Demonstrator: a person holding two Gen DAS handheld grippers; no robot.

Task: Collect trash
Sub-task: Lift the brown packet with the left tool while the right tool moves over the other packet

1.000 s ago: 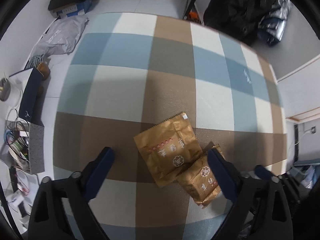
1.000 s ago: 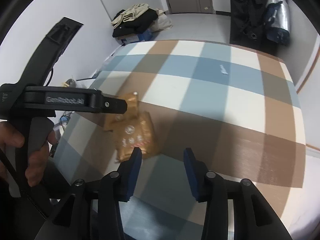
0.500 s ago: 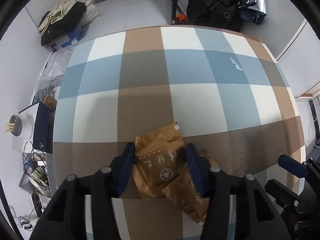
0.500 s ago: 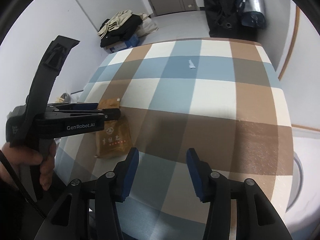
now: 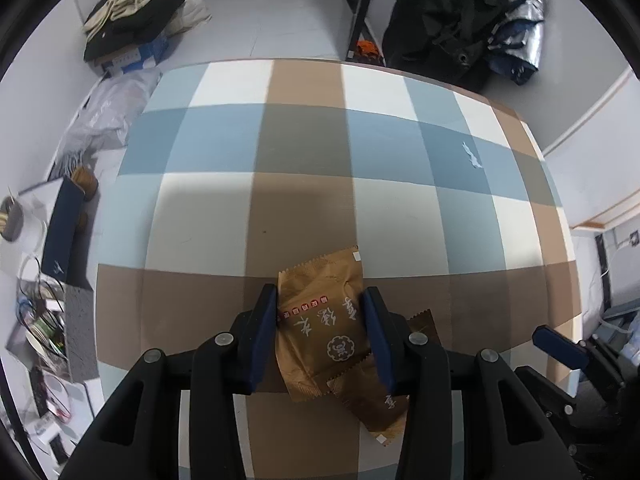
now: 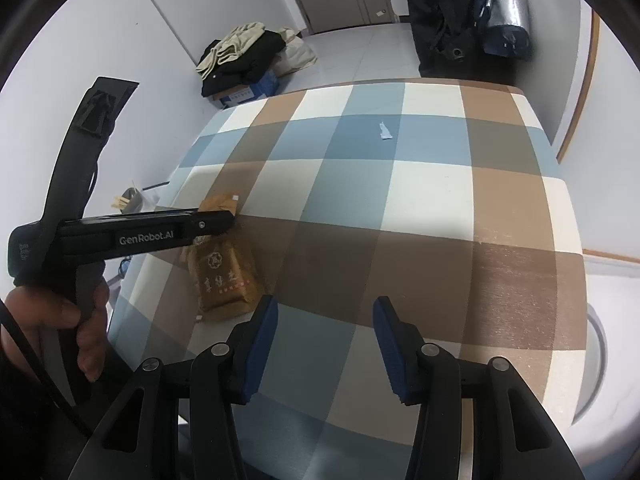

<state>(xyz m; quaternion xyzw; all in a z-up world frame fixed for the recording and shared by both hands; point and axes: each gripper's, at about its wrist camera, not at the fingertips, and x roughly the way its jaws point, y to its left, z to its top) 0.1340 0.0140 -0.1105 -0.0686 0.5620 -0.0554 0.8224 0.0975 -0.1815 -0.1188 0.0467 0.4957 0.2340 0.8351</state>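
Two gold snack wrappers lie overlapped near the surface's (image 5: pixel 208 216) near left edge. The left gripper (image 5: pixel 320 334) is closing on the upper gold wrapper (image 5: pixel 324 320), whose crumpled sides sit against both fingers (image 5: pixel 264 328); the lower gold wrapper (image 5: pixel 376 400) pokes out beneath it, partly under the right-hand finger. The right gripper (image 6: pixel 325 350) hovers with fingers half apart, nothing between them. A white paper scrap (image 6: pixel 385 131) lies well apart near the far right corner. Off the left edge sit a dark blue box (image 5: pixel 62 232) and tangled cables (image 5: pixel 36 316).
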